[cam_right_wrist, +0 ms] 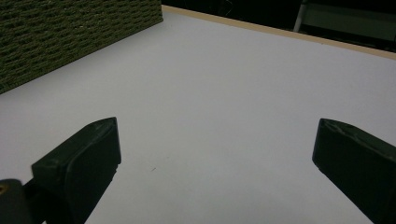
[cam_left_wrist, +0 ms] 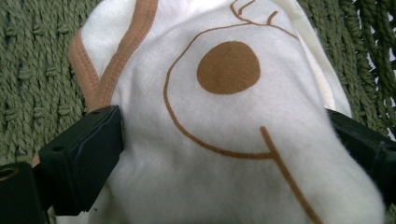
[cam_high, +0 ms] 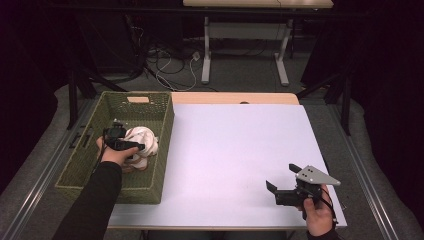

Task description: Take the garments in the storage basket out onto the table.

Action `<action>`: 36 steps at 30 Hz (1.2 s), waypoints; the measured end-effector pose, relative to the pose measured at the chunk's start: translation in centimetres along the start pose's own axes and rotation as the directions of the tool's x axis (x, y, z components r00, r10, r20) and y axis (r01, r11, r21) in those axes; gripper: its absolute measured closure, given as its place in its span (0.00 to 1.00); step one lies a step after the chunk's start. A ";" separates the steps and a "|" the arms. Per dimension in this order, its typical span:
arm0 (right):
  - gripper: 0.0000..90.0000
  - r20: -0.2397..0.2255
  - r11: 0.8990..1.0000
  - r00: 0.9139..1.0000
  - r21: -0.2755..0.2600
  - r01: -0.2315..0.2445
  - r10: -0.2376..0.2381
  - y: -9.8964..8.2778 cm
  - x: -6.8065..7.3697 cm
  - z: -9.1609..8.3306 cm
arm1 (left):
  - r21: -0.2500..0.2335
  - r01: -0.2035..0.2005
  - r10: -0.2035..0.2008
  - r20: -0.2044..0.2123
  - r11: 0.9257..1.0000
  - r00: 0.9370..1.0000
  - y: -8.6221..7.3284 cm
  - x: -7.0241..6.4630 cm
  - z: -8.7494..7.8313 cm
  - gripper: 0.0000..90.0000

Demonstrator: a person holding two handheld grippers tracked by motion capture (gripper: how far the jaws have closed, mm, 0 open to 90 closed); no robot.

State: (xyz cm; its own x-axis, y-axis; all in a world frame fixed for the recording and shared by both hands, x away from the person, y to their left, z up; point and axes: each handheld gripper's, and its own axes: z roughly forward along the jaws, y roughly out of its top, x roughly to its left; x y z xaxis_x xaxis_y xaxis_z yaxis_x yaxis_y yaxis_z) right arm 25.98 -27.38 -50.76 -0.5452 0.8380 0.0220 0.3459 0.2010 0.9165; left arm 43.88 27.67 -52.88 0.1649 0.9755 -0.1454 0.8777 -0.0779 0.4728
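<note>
**Soft cloth bundle in the basket, left jaws around it**

High view: the left gripper [cam_high: 131,146] reaches into the woven green basket [cam_high: 163,145] on the white table [cam_high: 235,150], at a cream garment [cam_high: 145,140]; the right gripper [cam_high: 283,186] hovers open, well apart. Left gripper view: jaws wide, flanking the garment [cam_left_wrist: 224,140], seemingly not yet pinching; it looks light, limp, best taken by a bunched fold. Right gripper view: jaws spread over bare table [cam_right_wrist: 224,93]; dark room beyond.

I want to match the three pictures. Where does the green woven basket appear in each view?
High view: the green basket sits at the left, on the white table.
Left gripper view: its weave lies behind the white cloth, between the left gripper jaws.
Right gripper view: its outer wall is at top left.
Shared landmark: the basket's weave.
</note>
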 end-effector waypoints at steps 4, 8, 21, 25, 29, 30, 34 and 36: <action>0.01 0.002 1.000 1.000 0.011 0.004 -0.004 0.0 0.0 0.0 | 0.007 -0.010 0.010 0.001 1.000 1.000 -0.1 0.0 0.1 0.09; 0.01 0.004 1.000 1.000 0.012 0.003 -0.003 0.0 0.1 0.0 | 0.014 -0.020 0.020 -0.005 1.000 1.000 -0.3 0.0 0.3 0.11; 0.01 -0.001 1.000 1.000 0.022 0.013 -0.013 -0.1 0.1 0.1 | 0.020 -0.084 0.085 -0.043 0.996 0.995 -0.5 -0.3 0.6 0.13; 0.01 -0.001 1.000 1.000 0.027 0.014 -0.014 -0.1 0.1 0.1 | 0.025 -0.113 0.114 -0.060 0.993 0.992 -0.6 -0.5 0.7 0.14; 0.01 -0.002 1.000 1.000 0.028 0.015 -0.015 -0.2 0.2 0.2 | 0.028 -0.134 0.136 -0.057 0.991 0.989 -0.7 -0.5 0.6 0.17; 0.01 -0.004 0.999 1.000 0.027 0.018 -0.018 -0.2 0.1 0.2 | 0.022 -0.134 0.135 -0.058 0.991 0.989 -0.7 -0.5 0.7 0.17; 0.02 -0.002 0.999 1.000 0.029 0.023 -0.023 -0.2 0.1 0.2 | 0.018 -0.146 0.147 -0.064 0.989 0.987 -0.8 -0.6 0.6 0.17; 0.02 -0.003 0.999 1.000 0.028 0.024 -0.024 -0.2 0.1 0.2 | 0.008 -0.164 0.165 -0.064 0.986 0.984 -0.8 -0.7 0.6 0.20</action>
State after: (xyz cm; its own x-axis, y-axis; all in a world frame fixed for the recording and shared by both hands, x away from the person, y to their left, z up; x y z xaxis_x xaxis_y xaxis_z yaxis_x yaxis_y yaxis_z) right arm 26.02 -27.19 -51.05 -0.5558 0.8313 0.0008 0.3538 0.2357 0.9051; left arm 43.34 26.91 -53.73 0.2780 0.9605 -0.0100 0.8424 -0.2388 0.4830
